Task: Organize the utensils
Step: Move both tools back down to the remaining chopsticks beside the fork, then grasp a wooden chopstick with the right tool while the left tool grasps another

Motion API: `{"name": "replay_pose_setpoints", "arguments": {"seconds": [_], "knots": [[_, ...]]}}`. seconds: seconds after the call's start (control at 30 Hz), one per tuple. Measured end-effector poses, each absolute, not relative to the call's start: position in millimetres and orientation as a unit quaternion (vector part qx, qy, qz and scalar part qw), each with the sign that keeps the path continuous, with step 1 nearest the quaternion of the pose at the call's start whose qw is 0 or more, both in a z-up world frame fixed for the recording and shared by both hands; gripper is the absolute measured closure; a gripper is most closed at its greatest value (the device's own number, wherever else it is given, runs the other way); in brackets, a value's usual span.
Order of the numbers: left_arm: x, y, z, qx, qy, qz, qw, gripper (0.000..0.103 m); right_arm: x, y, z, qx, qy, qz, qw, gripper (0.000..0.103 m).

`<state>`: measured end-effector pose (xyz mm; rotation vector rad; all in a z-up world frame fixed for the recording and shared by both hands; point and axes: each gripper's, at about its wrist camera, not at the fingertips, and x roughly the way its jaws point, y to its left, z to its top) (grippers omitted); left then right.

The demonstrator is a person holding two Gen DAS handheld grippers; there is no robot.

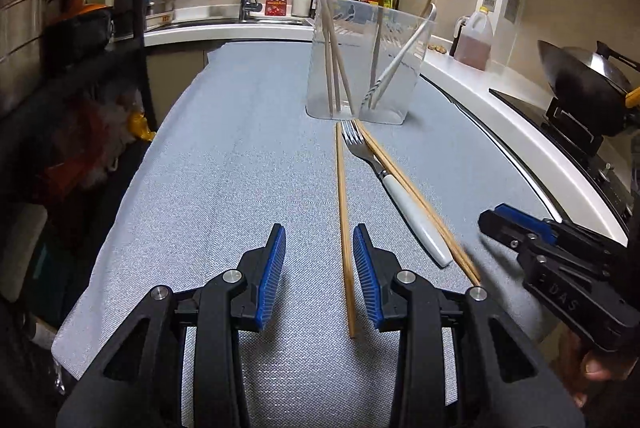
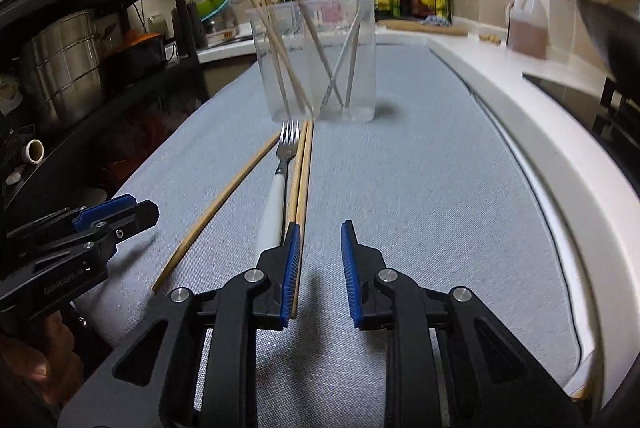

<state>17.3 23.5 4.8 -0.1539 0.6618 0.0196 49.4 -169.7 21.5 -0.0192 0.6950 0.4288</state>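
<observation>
Left gripper (image 1: 319, 276) open, straddling single chopstick (image 1: 345, 228) at frame centre for pickup; right gripper (image 2: 320, 276) open beside chopstick pair (image 2: 301, 196); holder (image 1: 368, 60) upper centre.

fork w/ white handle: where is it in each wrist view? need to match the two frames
Left wrist: fork lies right of centre, running diagonally, tines toward the clear container, between the single chopstick and the chopstick pair.
Right wrist: fork lies centre-left, nearly vertical, just left of the pair.
Shared landmark: the clear container, just beyond the tines in both.
</observation>
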Motion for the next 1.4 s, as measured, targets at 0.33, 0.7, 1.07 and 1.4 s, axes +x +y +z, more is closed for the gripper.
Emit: {"name": "replay_pose_setpoints", "arguments": {"seconds": [0.33, 0.7, 1.07, 1.4], "knots": [[21, 16, -7, -0.079, 0.347, -0.012, 0.934, 0.07, 51, -156, 3, -0.035, 0.369, 0.213, 0.904, 0.085], [26, 2, -19, -0.045, 0.365, -0.009, 0.93, 0.077, 47, -158, 3, -0.044, 0.368, 0.202, 0.907, 0.098], [23, 7, -19, -0.033, 0.354, 0.01, 0.935, 0.097, 36, -173, 3, -0.044, 0.352, 0.161, 0.921, 0.098], [18, 8, -19, -0.028, 0.35, 0.021, 0.936, 0.097, 31, -191, 4, -0.026, 0.344, 0.109, 0.932, 0.097]]}}
